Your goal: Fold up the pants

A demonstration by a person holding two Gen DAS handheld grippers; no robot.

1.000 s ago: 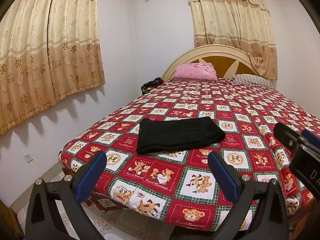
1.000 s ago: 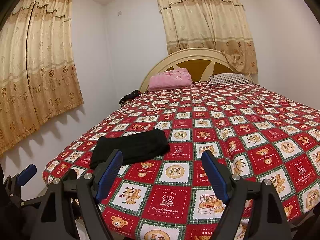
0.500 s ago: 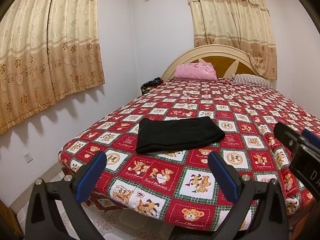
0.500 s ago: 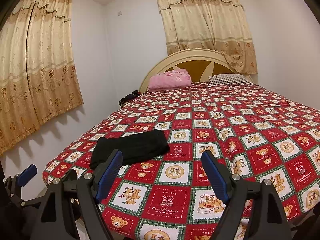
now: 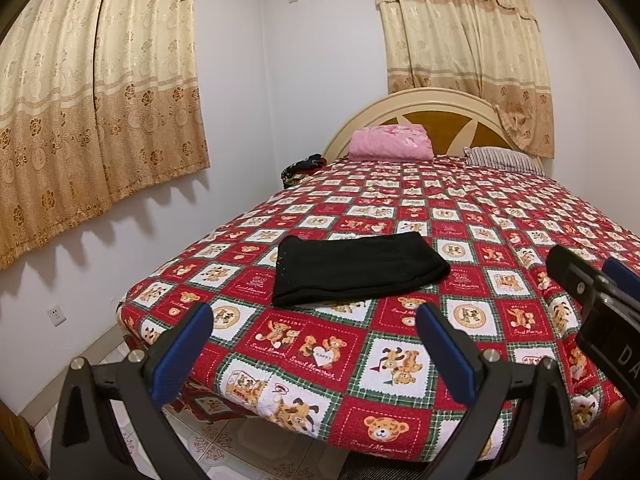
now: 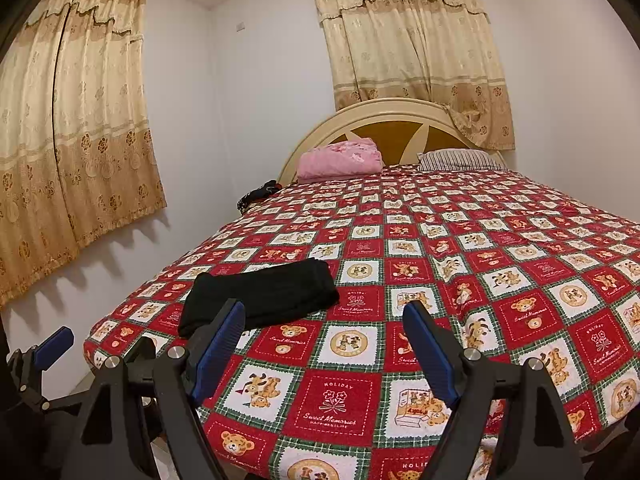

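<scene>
Pants [image 5: 356, 270]: plain black. Bedspread [image 5: 500, 216]: red and white squares, green plaid borders, teddy-bear prints. Curtains [image 5: 100, 92]: beige-gold, floral motifs. Folded blanket [image 5: 390, 142] at head edge: pink. Pillow [image 5: 504, 158]: striped. Headboard [image 5: 436, 98]: cream and amber. Gripper pads [image 5: 182, 354]: blue. Walls: white.

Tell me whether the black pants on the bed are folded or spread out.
Folded: the black pants lie as one compact, layered rectangle on the bedspread, no legs showing.
</scene>
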